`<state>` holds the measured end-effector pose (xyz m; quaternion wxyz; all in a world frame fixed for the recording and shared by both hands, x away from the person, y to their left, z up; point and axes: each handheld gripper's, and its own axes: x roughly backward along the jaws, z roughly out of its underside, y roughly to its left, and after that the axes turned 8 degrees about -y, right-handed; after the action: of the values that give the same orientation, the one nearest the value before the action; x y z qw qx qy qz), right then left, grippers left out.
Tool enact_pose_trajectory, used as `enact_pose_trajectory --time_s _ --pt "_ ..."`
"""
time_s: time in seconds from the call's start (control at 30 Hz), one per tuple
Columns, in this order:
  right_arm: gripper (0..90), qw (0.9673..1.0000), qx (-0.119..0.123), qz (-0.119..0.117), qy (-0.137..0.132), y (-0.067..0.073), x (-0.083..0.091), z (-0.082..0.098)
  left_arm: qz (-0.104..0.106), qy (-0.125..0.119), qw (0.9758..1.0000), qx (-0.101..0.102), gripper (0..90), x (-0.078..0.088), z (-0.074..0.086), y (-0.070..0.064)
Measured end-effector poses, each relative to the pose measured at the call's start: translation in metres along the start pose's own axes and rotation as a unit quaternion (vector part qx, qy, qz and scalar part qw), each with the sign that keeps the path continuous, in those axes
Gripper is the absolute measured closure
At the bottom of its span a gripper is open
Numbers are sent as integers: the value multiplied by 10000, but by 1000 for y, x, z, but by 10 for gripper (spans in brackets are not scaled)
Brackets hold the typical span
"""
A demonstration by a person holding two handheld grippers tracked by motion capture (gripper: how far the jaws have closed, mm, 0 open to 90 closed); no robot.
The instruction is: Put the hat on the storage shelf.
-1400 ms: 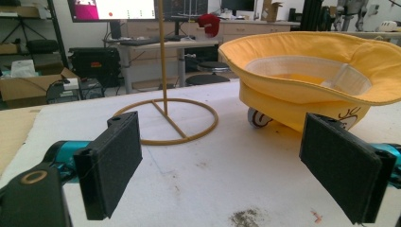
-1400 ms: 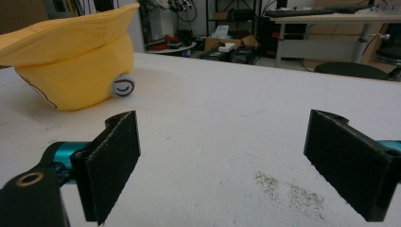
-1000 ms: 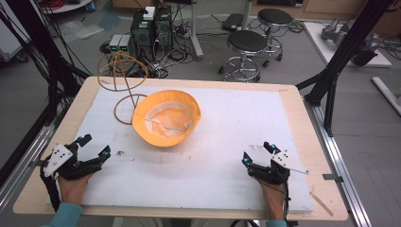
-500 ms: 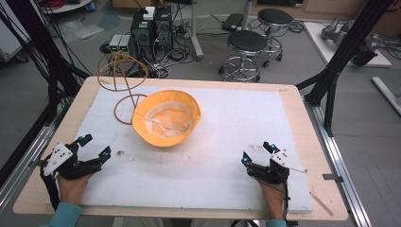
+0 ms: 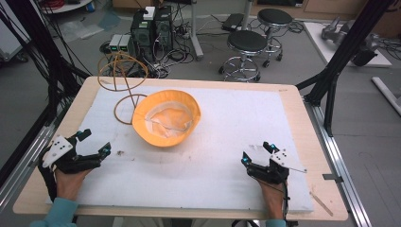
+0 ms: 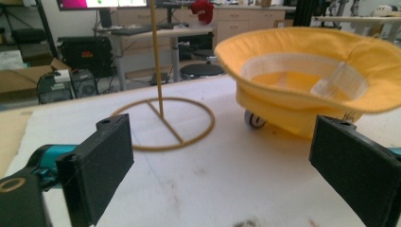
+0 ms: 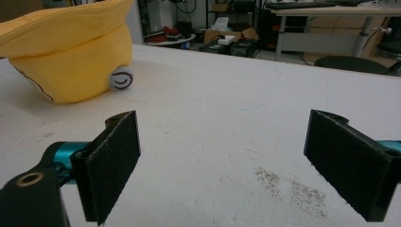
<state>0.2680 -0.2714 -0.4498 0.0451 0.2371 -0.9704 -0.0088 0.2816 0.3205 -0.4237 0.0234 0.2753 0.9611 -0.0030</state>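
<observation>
since the earlier frames the left gripper [image 5: 97, 144] has shifted only slightly along the near left edge of the white mat [image 5: 227, 142], and its jaws have just been opening further, with nothing between them. right gripper [image 5: 257, 152] unchanged in position at the near right of the mat. yellow bucket hat [image 5: 166, 118] and wire stand [image 5: 124, 87] unchanged.

left gripper: jaws spread wide, empty, resting low over the mat, aimed toward the hat. in the left gripper view the black pads [image 6: 101, 165] stand well apart with bare mat between them.

right gripper: jaws spread wide, empty, low over the mat. in the right gripper view the hat [image 7: 66, 52] sits well ahead and to the left.

hat: lies upside down, crown on the mat, brim upward, pale lining and a white inner band visible. located left of centre on the mat, well apart from both grippers. a small round white object [image 7: 122, 78] shows at the base of the crown, touching or just beside it.

wire stand: round base ring on the mat just beside the hat's far left side, upright stem rising to a hoop.
</observation>
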Motion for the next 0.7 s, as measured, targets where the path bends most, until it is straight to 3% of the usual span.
enact_pose_trajectory --time_s 0.2,0.43,0.57,0.7 --pt "104 10000 8 0 -6 0 0 0 246 197 9995 -41 74 -21 -29 0" --pt "104 10000 90 -15 -9 1 0 0 503 357 9981 -69 73 -45 -51 2" --pt "104 9999 158 2 1 3 0 0 581 527 9969 -89 73 -60 -55 -1" --pt "104 9999 158 12 -28 3 0 0 706 796 9943 90 74 -79 -57 -1"
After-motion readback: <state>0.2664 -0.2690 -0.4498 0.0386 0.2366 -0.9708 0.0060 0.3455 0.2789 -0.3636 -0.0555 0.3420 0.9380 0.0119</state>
